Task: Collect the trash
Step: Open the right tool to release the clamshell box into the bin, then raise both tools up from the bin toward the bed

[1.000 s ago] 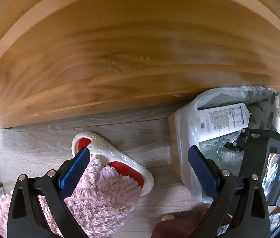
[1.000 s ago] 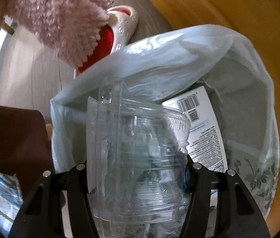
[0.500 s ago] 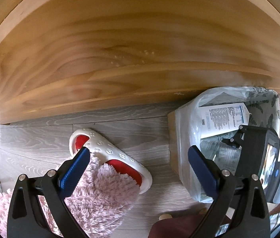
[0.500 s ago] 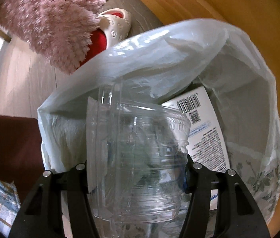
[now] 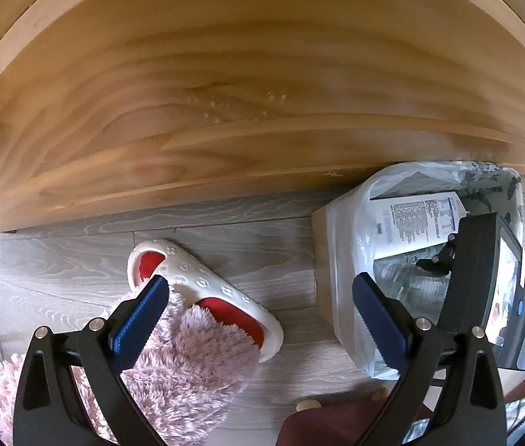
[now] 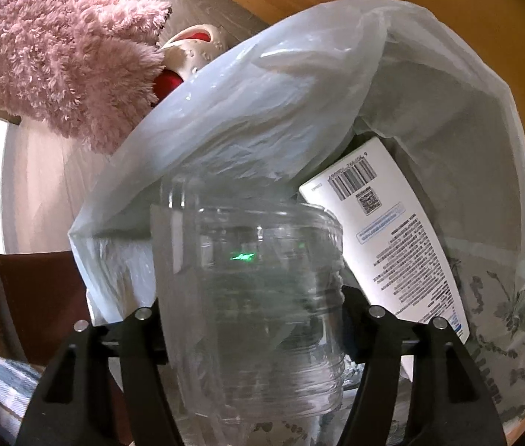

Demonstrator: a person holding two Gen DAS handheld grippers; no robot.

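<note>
The right gripper (image 6: 251,297) hung over the lined bin (image 5: 340,260), its jaws having just been opening with the clear plastic container (image 6: 251,278) between them; whether the pads pressed it, I could not tell. The likely risk: the container could catch the loose bag liner (image 6: 262,111) at its twelve o'clock, or lodge on the white printed bottle (image 6: 392,241) at three o'clock, then tip out. The left gripper (image 5: 258,297) stood released and empty above the floor. Below it lay a white-and-red clog (image 5: 203,282) and a pink fluffy sleeve (image 5: 188,364); a wooden tabletop (image 5: 244,93) overhung the bin at twelve o'clock
</note>
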